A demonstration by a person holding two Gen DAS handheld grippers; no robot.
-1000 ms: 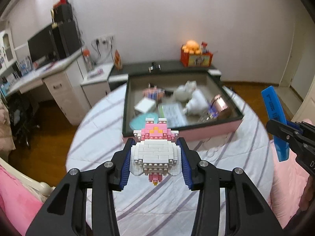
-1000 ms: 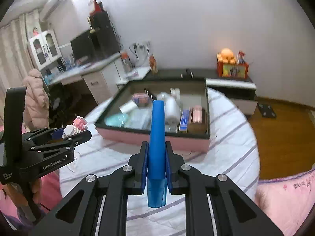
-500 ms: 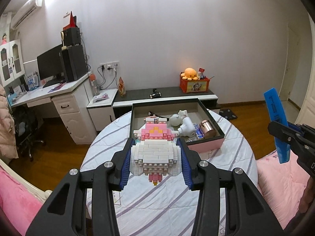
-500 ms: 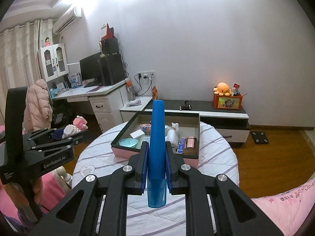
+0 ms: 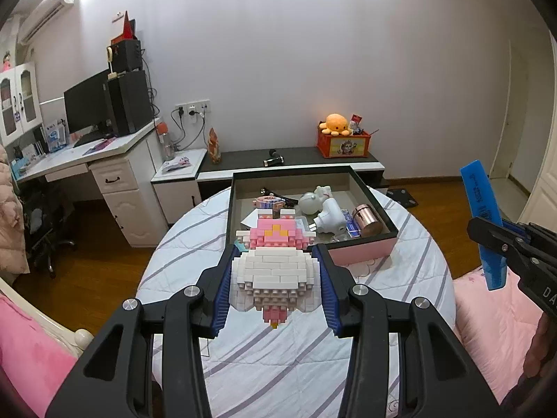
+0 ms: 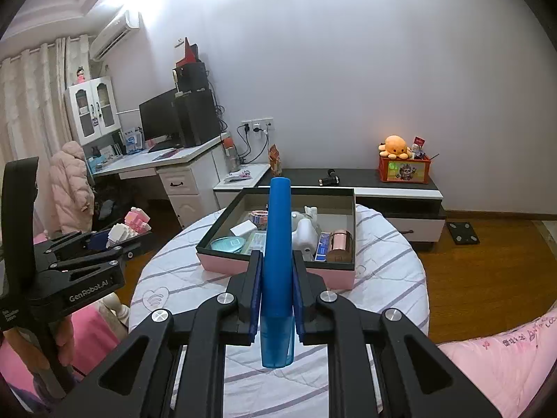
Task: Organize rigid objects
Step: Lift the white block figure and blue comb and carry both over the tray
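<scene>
- Left tongs [image 5: 275, 287] are clamped on a brick figure [image 5: 275, 275], white body, pink top, held in the air above the near side of the round desk [image 5: 410, 268].
- Right tongs [image 6: 276, 294] are squeezed tight on a blue case [image 6: 276, 250], long and slim, sticking out well past the pads.
- Both are well short of the box [image 6: 278, 271] at the far side of the desk, which already holds a copper tin [image 6: 339, 244], tape and other bits.
- Risk, I reckon: the figure is only bricks, so extra squeeze or a bump on the box wall could pop pieces off.
- The case is slick and held near one end, so it may pivot or slide out if tipped.
- The box is crowded, so dropping stuff in blind could knock things around.
</scene>
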